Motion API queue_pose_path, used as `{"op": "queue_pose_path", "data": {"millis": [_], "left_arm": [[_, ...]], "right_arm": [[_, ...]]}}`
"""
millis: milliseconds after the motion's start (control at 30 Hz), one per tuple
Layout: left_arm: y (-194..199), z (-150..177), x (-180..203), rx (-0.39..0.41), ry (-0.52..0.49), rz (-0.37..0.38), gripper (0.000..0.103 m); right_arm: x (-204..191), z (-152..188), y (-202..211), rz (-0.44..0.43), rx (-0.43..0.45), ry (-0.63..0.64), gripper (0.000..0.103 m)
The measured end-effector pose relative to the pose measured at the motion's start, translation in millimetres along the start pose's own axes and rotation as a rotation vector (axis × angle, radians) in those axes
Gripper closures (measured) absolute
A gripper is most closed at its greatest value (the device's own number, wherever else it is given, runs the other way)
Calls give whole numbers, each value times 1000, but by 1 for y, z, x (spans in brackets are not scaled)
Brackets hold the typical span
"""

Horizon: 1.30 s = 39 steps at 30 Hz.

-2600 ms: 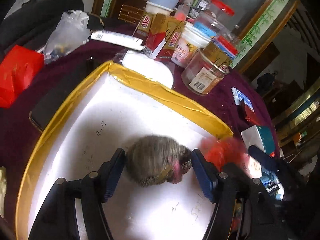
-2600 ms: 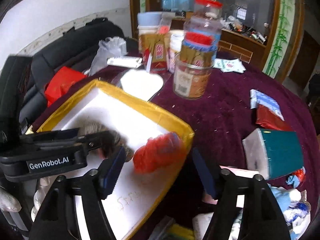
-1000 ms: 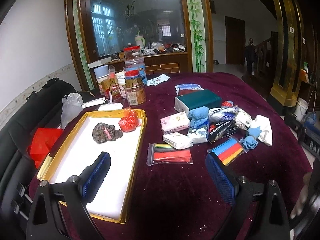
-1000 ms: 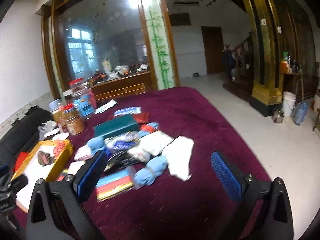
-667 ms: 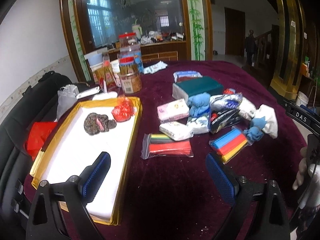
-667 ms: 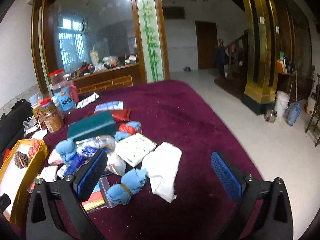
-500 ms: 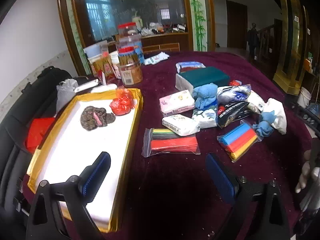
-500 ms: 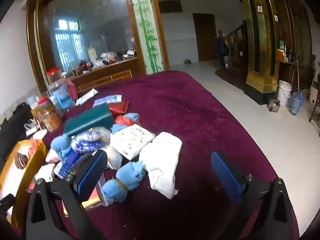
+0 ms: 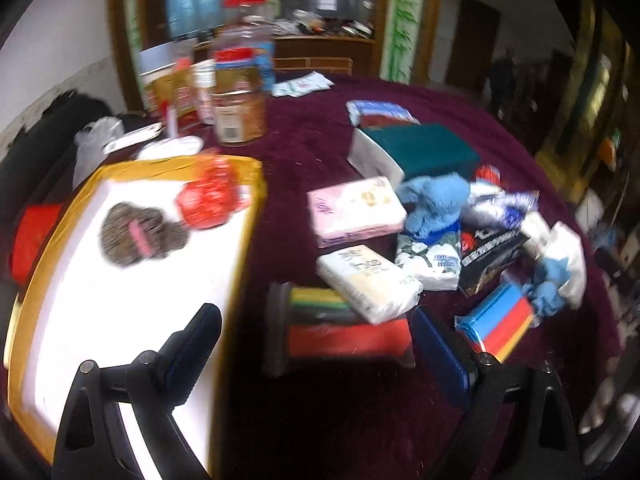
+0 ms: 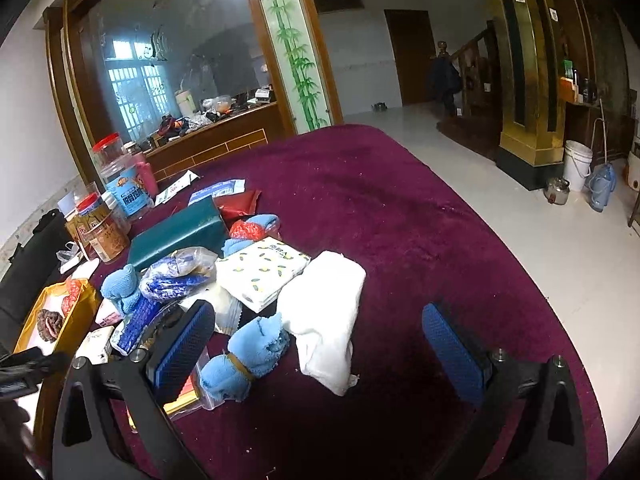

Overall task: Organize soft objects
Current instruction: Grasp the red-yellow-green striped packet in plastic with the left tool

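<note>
A gold-rimmed white tray [image 9: 244,208] holds a grey-brown woolly bundle [image 9: 138,236] and a red crinkly bundle [image 9: 206,198]. My left gripper [image 9: 316,344] hangs open above a clear bag of coloured cloths [image 9: 340,332] beside the tray. A white tissue pack [image 9: 368,280], a pink pack [image 9: 356,210] and a blue cloth roll [image 9: 434,200] lie beyond. My right gripper [image 10: 320,344] is open over a tied blue cloth roll [image 10: 248,356] and a folded white towel [image 10: 328,308]. The tray [image 10: 86,304] shows at far left.
The table [image 10: 400,208] wears a maroon velvet cover. Jars [image 9: 240,108] and boxes stand behind the tray, a teal-topped box [image 9: 416,150] behind the pile. A leaf-print tissue pack [image 10: 262,270] and plastic bags [image 10: 176,274] crowd the middle. A black bag [image 9: 60,120] sits left.
Both grippers pulled away from the tray after leaving the woolly and red bundles in it. The left has since dropped toward the coloured-cloth bag; the right has closed in on the blue roll and towel.
</note>
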State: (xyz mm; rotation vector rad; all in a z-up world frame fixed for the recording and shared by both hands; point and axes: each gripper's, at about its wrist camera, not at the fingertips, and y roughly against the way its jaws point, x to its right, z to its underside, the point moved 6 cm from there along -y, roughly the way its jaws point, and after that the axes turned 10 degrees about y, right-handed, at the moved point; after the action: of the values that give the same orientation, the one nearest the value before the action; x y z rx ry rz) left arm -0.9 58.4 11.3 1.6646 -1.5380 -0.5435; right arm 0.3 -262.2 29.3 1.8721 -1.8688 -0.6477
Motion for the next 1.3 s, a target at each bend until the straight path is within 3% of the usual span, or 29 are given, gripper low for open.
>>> {"op": "queue_pose_path", "data": {"millis": [100,200,267,300,367,400,433,467,600,700,800,833,867,900,933,967,1167,1200,1233,1300], "left_arm": [[-26,0,18,-27,-83,-14,5],[-54,11,30,-119,-160,-49,5],[-67,26,35,-217,-171,-15,5],[-62,29,40,-198,-198,0,6],[-48,38,48,-225,-237,58,9],[-37,49,56,-310,-219,198,9],[-28,56,59,-350,-202,274,9],[-19,59,61,-350,-205,296,9],[8,55,60,-199,-281,212,9],[7,52,65,-144,-324,172,9],[-3,55,89,-10,-538,82,8],[-11,61,98,1,-617,48,13],[-19,64,101,-13,-649,32,32],[-17,61,103,10,-622,54,52],[-18,61,102,-68,-583,88,63],[-16,59,101,-101,-539,121,66],[27,79,84,-165,-436,212,61],[32,83,84,-161,-432,213,57],[34,84,83,-149,-427,208,42],[29,85,84,-129,-422,180,37]], "right_arm": [[0,1,-2,-5,-11,-2,0],[0,3,-3,-7,-20,-3,0],[0,3,-4,-8,-26,-4,0],[-1,4,-5,-10,-28,-5,0],[-1,4,-6,-13,-33,-4,0],[-1,4,-6,-14,-35,-4,0],[-2,4,-6,-15,-35,-5,0],[-2,4,-6,-14,-34,-5,0],[-2,5,-8,-11,-42,-7,0],[-2,6,-10,-11,-51,-12,0],[0,7,-11,1,-54,-15,0],[0,7,-12,9,-58,-13,0],[1,8,-12,14,-60,-14,0],[2,8,-13,14,-63,-16,0],[3,9,-13,14,-64,-19,0],[4,9,-14,14,-67,-24,0],[4,10,-13,4,-70,-27,0],[4,10,-13,5,-69,-27,0],[4,10,-13,5,-69,-28,0],[5,9,-12,9,-67,-33,0]]}}
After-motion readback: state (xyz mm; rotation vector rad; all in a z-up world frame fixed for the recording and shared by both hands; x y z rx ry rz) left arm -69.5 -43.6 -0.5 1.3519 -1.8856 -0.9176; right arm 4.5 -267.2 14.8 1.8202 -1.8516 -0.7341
